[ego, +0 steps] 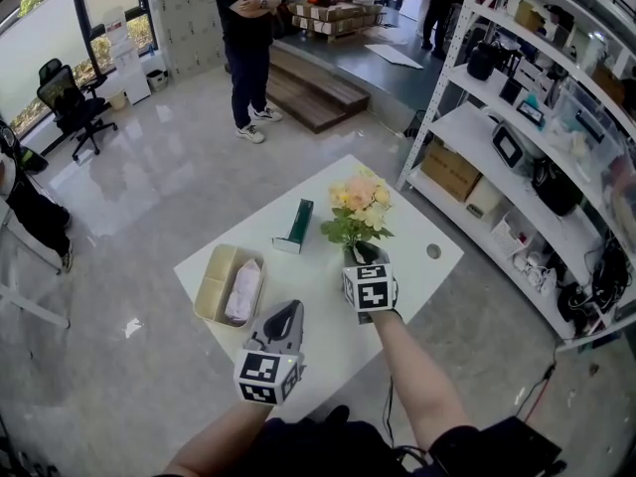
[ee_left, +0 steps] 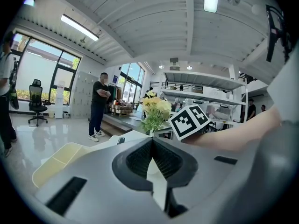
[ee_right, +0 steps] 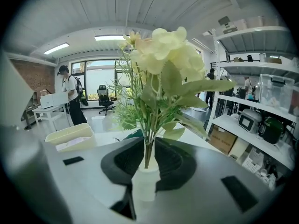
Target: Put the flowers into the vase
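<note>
A bunch of pale yellow and peach flowers (ego: 360, 207) with green leaves stands upright in a small white vase (ee_right: 145, 183) on the white table (ego: 417, 286). My right gripper (ego: 366, 254) is right at the vase mouth. In the right gripper view its jaws (ee_right: 148, 143) stand a little apart on either side of the stems (ee_right: 148, 153), not pressing them. The left gripper (ego: 285, 313) hovers over the table's near part, left of the vase, with its tips together and nothing in them (ee_left: 152, 140). The flowers (ee_left: 154, 111) also show ahead in the left gripper view.
A cream tray (ego: 214, 286) holding a pale wrapped bundle (ego: 243, 291) sits at the table's left. A dark green box (ego: 296, 225) lies behind it. A round hole (ego: 433, 251) is near the table's right edge. Shelving (ego: 517, 147) stands to the right; a person (ego: 246, 48) stands beyond.
</note>
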Motion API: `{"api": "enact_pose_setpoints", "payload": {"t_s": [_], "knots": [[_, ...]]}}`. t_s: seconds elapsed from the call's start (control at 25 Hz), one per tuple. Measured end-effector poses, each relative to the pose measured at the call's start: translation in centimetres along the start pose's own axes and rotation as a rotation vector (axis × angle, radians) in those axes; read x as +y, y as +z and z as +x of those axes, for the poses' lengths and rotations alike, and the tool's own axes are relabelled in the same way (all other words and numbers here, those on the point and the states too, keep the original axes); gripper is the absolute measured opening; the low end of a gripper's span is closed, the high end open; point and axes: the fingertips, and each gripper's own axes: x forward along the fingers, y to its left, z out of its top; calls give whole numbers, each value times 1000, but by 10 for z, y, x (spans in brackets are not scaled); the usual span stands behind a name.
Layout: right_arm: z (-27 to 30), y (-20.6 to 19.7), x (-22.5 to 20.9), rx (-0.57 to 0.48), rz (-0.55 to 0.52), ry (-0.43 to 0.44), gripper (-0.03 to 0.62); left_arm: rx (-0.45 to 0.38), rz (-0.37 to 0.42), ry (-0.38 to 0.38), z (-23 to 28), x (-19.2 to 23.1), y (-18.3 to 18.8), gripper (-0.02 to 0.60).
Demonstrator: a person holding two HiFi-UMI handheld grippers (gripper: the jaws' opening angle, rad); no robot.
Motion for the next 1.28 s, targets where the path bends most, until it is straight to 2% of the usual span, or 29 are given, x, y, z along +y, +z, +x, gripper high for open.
{"api": "enact_pose_setpoints", "payload": {"t_s": [0.68,0.8,0.96,1.28], "knots": [[-7,-2,-2,14,-11,5,100,-3,5,-12,4,1,0,3],[-15,1,-2,-13,-12,4,104,-5,5,-13,5,0,0,3],[-44,11,-1,-88,22,11,99,-4,0,-19,5,-3,1,3],[-137,-7,1,-207,80,-10,8,-26,21,-49,6,-21,8,3]]}}
